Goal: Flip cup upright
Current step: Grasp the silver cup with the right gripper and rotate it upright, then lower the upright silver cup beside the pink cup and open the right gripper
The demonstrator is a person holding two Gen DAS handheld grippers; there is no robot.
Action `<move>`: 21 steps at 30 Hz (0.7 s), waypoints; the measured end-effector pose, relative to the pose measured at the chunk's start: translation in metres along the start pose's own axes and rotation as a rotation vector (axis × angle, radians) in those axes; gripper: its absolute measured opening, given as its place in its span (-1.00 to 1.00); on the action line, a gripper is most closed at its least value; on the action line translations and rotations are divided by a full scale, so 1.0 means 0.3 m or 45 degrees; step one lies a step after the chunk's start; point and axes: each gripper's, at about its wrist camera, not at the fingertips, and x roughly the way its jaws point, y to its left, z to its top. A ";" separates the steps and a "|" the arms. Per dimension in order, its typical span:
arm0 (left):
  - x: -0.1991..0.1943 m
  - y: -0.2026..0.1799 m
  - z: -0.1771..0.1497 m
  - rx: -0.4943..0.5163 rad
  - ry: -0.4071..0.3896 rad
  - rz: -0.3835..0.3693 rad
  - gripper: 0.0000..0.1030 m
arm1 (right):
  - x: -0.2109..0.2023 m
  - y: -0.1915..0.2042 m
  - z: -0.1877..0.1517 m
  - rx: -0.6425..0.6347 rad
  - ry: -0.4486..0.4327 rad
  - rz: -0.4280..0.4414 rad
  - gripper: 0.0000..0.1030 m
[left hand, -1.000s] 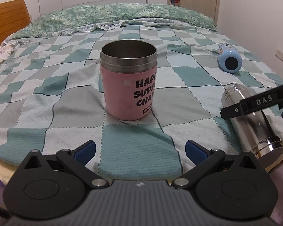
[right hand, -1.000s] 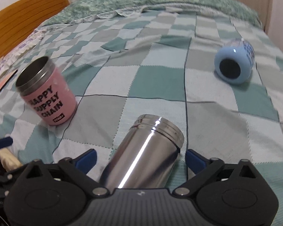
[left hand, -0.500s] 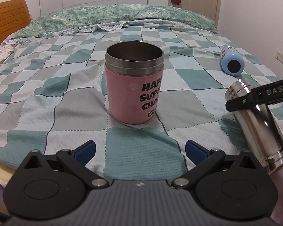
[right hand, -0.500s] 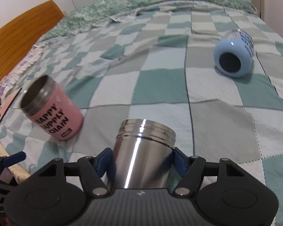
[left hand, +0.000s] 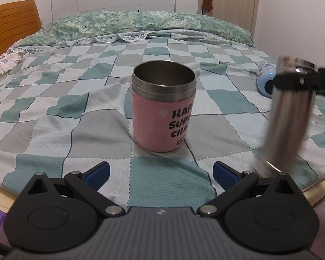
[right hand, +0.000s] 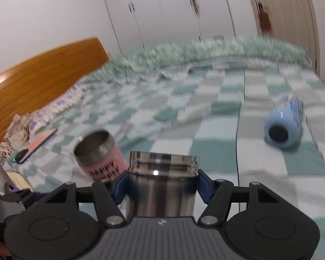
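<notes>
My right gripper [right hand: 162, 184] is shut on a tall steel cup [right hand: 161, 186]; its blue pads press both sides just under the rim. In the left wrist view the steel cup [left hand: 289, 117] stands almost upright at the bed's front right, held near its top, base close to the blanket. A pink steel cup [left hand: 162, 108] stands upright mid-bed, also in the right wrist view [right hand: 99, 153]. My left gripper [left hand: 161, 173] is open and empty, in front of the pink cup. A light blue cup [right hand: 283, 127] lies on its side at the right.
The checked green and grey blanket [left hand: 54, 99] covers the bed. A wooden headboard [right hand: 32, 80] is at the left, pillows [left hand: 140, 26] at the far end. A phone and book [right hand: 32, 145] lie at the left edge. The bed's front edge is just below both grippers.
My right gripper closed on the lying steel cup and swung it up from tilted to nearly upright. The left gripper stayed open and drew slightly back from the pink cup.
</notes>
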 end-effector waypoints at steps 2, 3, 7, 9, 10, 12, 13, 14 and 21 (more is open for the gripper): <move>-0.001 0.003 0.006 -0.003 -0.005 0.009 1.00 | -0.005 0.016 0.014 -0.032 -0.065 -0.007 0.19; -0.002 0.004 0.009 -0.006 -0.008 0.013 1.00 | -0.004 0.025 0.019 -0.053 -0.105 -0.016 0.19; 0.003 0.011 0.017 -0.017 -0.009 0.028 1.00 | 0.028 0.063 0.044 -0.135 -0.230 -0.038 0.19; 0.005 0.015 0.019 -0.022 -0.011 0.032 1.00 | 0.061 0.088 0.054 -0.190 -0.260 -0.079 0.19; 0.005 0.016 0.019 -0.024 -0.012 0.034 1.00 | 0.078 0.101 0.055 -0.219 -0.270 -0.096 0.19; 0.009 0.020 0.021 -0.027 -0.012 0.038 1.00 | 0.113 0.117 0.060 -0.257 -0.280 -0.112 0.19; 0.013 0.022 0.022 -0.028 -0.012 0.040 1.00 | 0.132 0.123 0.062 -0.268 -0.269 -0.109 0.19; 0.016 0.024 0.022 -0.029 -0.010 0.043 1.00 | 0.149 0.129 0.060 -0.273 -0.256 -0.106 0.19; 0.040 0.029 0.018 -0.030 0.000 0.066 1.00 | 0.251 0.154 -0.002 -0.329 -0.157 -0.128 0.20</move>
